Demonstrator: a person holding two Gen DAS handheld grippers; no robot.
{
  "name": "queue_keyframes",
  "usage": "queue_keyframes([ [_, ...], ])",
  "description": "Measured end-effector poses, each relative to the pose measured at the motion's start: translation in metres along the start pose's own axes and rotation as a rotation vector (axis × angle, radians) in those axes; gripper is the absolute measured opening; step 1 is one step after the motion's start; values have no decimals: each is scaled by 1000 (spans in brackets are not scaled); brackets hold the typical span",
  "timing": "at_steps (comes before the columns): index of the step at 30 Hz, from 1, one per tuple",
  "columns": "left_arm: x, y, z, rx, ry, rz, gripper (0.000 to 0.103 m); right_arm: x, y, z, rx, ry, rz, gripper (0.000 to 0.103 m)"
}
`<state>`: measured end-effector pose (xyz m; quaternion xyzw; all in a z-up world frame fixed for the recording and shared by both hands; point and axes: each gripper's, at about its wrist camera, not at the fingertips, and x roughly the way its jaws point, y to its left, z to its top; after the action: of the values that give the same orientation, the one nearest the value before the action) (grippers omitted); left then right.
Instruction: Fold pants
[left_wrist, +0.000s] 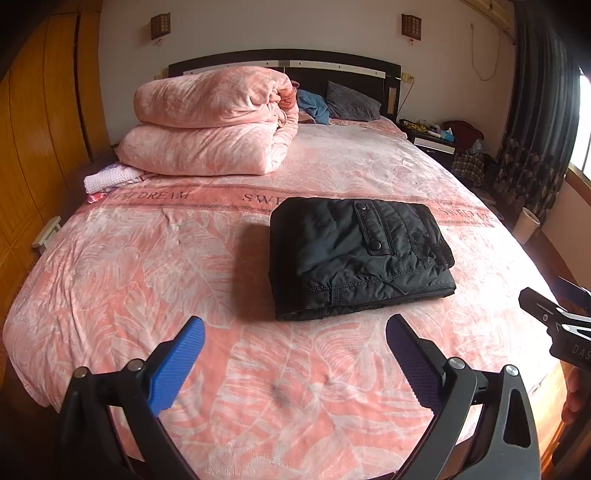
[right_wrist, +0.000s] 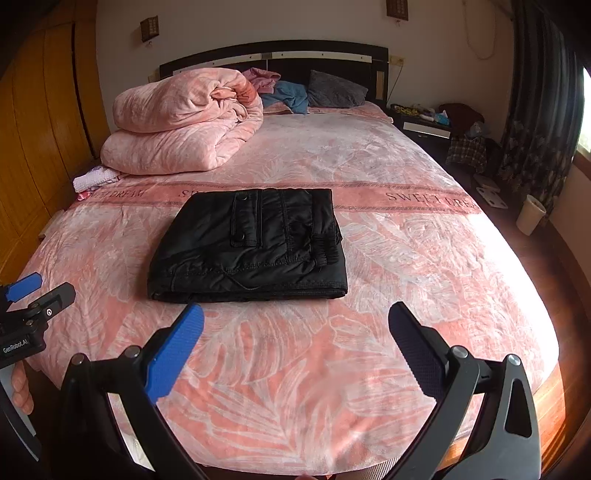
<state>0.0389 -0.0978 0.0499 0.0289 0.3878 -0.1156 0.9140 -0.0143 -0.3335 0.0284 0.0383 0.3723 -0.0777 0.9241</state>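
Black padded pants (left_wrist: 360, 254) lie folded into a thick rectangle on the pink bed (left_wrist: 129, 280), pocket flap and elastic waistband on top. In the right wrist view the pants (right_wrist: 251, 245) sit ahead and slightly left. My left gripper (left_wrist: 295, 334) hangs open above the bed's near end, short of the pants, with nothing between its blue pads. My right gripper (right_wrist: 295, 321) is also open and holds nothing, just in front of the pants' near edge. Each gripper shows at the edge of the other's view: the right gripper (left_wrist: 554, 325) and the left gripper (right_wrist: 33, 295).
A folded pink quilt (left_wrist: 210, 125) is stacked at the back left, with a small white cloth (left_wrist: 107, 179) beside it. A grey pillow (left_wrist: 351, 101) and blue cloth (left_wrist: 314, 105) lie by the headboard. A cluttered nightstand (left_wrist: 432, 136) and dark curtains (left_wrist: 535, 122) stand on the right, wooden wardrobes (left_wrist: 37, 122) on the left.
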Motion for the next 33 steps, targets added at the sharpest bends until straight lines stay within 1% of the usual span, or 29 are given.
queue_keyframes([
  [5,0,-2,-1,4,1,13,99,-1,1,1,-8,-1,-34,100],
  [15,5,-2,-1,9,16,20,99,2,0,1,-5,1,-37,100],
  [19,6,-3,-1,12,18,18,99,5,-1,0,-4,4,-38,100],
  [27,13,-3,-1,0,26,-13,99,12,-4,-3,-3,12,-40,100],
  [33,14,-4,-1,4,28,-16,99,16,-5,-3,-1,24,-45,100],
])
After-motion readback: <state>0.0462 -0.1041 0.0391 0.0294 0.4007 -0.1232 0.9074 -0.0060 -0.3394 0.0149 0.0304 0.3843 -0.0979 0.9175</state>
